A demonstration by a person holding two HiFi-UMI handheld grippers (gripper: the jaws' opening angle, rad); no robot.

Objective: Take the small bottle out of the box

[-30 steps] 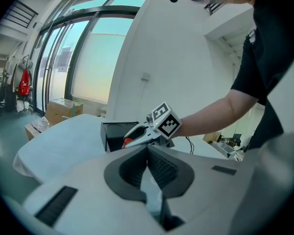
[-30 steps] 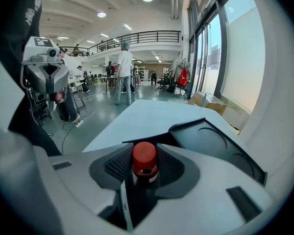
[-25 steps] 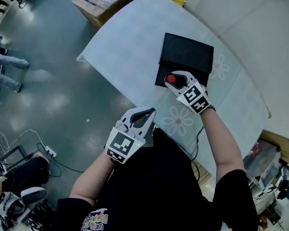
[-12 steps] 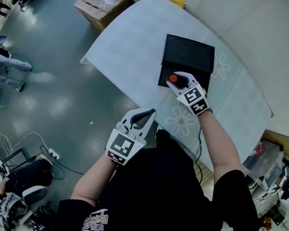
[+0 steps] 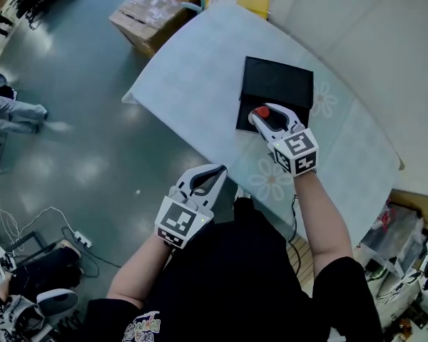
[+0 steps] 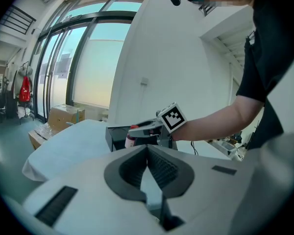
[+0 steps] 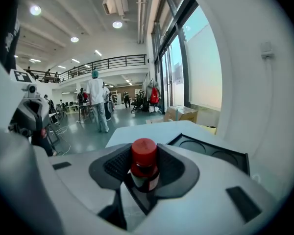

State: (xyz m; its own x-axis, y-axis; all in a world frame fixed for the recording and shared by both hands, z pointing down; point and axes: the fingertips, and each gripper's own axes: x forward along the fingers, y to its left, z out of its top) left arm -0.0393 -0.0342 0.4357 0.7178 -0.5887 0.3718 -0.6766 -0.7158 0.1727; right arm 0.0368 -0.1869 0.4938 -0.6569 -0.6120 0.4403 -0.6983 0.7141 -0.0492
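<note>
At the near edge of the black box [image 5: 277, 83], small bottle [image 7: 144, 163] is upright: red cap, dark body, pale label band. Right gripper [image 5: 265, 115] jaws are narrowly apart, pinching its body. Left gripper [image 6: 147, 148] jaws are pressed together, empty, held off the table [image 5: 192, 77].

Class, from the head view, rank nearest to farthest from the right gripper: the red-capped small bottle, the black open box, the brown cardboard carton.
1. Red-capped small bottle: held in the right gripper's jaws.
2. Black open box: just beyond the jaws.
3. Brown cardboard carton: on the floor, far left.
</note>
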